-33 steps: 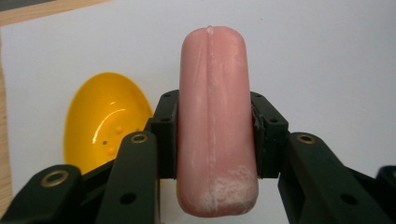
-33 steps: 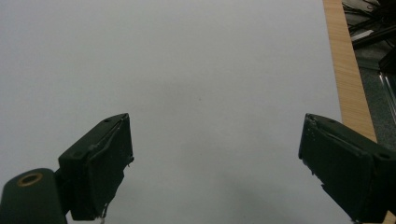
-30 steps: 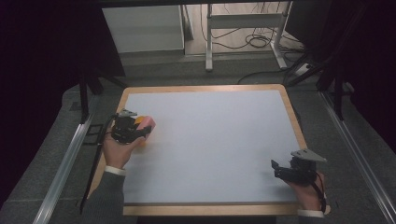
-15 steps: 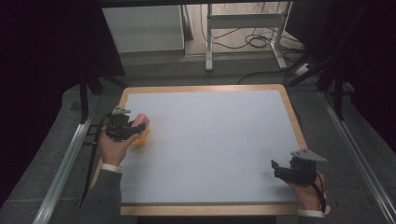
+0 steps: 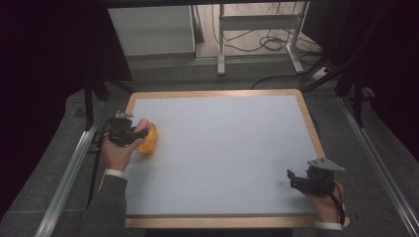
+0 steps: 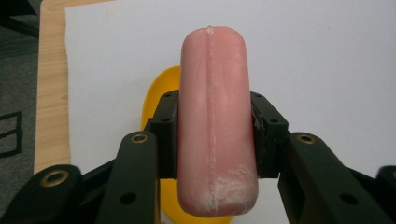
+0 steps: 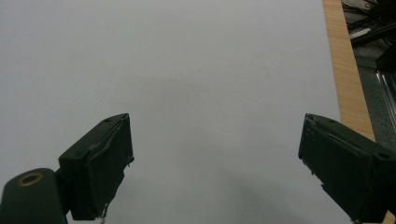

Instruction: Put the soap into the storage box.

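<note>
Clamping a pink sausage-shaped piece (image 6: pixel 215 135) between its two pads, the left gripper (image 5: pixel 129 132) sits at the near-left part of the white table (image 5: pixel 227 148), just inside its wooden rim; a yellow object (image 5: pixel 148 139) lies beneath the pink piece, close against it; the right gripper (image 7: pixel 215 163) rests at the near-right corner, jaws spread wide with bare table between them.

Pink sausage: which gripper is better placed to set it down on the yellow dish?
Left. The left gripper is shut on the pink sausage, directly over the yellow dish near the table's left edge. The right gripper is open, holding nothing, at the far right corner.
</note>
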{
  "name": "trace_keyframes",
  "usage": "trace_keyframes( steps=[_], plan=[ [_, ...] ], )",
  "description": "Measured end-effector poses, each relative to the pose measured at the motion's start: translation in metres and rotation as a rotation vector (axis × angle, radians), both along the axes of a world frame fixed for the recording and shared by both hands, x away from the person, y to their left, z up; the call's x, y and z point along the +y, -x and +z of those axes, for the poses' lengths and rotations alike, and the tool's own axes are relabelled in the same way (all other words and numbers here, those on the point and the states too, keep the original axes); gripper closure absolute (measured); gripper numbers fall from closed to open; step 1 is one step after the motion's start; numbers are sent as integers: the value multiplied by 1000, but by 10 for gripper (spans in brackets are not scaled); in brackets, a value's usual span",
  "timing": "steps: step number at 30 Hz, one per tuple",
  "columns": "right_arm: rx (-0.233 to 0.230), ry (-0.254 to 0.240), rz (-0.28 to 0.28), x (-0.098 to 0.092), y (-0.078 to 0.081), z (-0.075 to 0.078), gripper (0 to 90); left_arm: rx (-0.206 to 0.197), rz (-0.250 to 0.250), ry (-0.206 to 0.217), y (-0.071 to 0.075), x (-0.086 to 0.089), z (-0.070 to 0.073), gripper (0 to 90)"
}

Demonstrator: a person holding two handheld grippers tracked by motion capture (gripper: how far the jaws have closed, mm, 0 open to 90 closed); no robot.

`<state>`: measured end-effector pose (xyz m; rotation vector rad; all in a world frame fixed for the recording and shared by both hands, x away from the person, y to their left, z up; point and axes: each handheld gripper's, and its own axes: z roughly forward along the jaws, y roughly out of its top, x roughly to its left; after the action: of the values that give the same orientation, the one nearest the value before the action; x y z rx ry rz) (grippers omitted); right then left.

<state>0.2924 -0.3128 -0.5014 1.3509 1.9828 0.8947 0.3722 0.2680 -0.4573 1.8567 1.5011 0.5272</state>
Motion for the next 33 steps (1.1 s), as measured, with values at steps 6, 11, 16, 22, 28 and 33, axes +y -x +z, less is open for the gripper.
trace_keyframes(
  steps=[6,11,16,22,28,33],
  plan=[
    [1,1,0,0,0,0,96,19,3,-14,-6,-1,-5,604],
    [2,4,0,0,0,-1,96,34,18,-19,-10,1,-12,604],
    [6,4,-2,1,0,-1,96,54,22,-20,-13,1,-21,604],
    [7,8,0,1,0,-2,96,73,27,-23,-15,1,-29,604],
    [10,8,4,2,-1,-3,96,92,30,-32,-17,0,-38,603],
    [8,7,3,1,-1,-3,96,74,28,-18,-15,0,-39,591]
  ],
)
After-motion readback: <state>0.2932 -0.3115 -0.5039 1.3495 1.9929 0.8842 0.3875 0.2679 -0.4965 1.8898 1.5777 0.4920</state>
